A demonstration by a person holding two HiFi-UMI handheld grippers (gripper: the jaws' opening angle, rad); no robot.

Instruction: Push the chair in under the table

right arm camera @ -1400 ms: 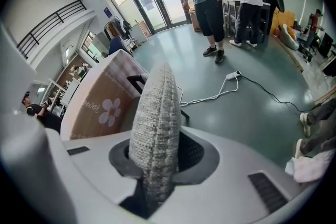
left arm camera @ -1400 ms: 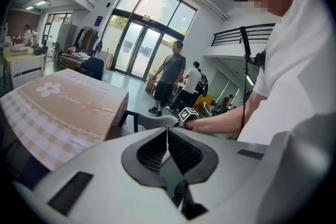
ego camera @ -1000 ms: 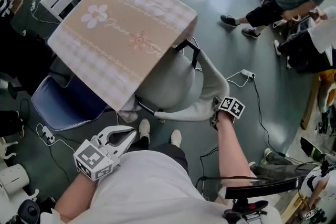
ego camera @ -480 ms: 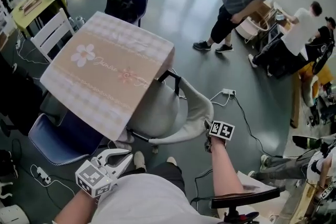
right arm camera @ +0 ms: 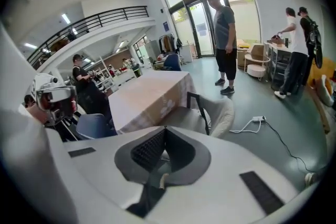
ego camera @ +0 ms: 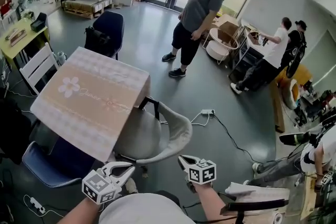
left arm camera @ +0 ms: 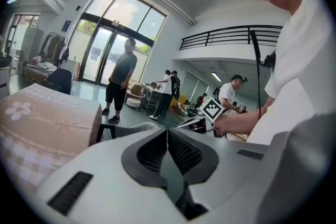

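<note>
The table [ego camera: 89,102], draped in a beige and pink checked cloth with flower print, stands left of centre. A grey chair [ego camera: 157,136] sits with its seat under the table's near edge, backrest facing me. Both grippers hover close to my body, apart from the chair. My left gripper [ego camera: 131,166] is shut with nothing in it, and so is my right gripper [ego camera: 181,158], its marker cube [ego camera: 202,171] behind it. In the right gripper view the chair [right arm camera: 216,112] and table [right arm camera: 152,94] lie ahead of the shut jaws. In the left gripper view the table [left arm camera: 42,118] is at the left.
A blue chair [ego camera: 44,165] stands at the table's near left, a dark chair [ego camera: 107,29] beyond it, a white chair [ego camera: 37,68] at far left. A power strip with cable [ego camera: 207,112] lies on the floor. One person [ego camera: 197,13] stands ahead, others [ego camera: 273,50] at the right.
My right gripper has come off the chair's backrest, risen and drawn back toward me. The left gripper has shifted only slightly. The head view has tilted up, showing more of the room.
</note>
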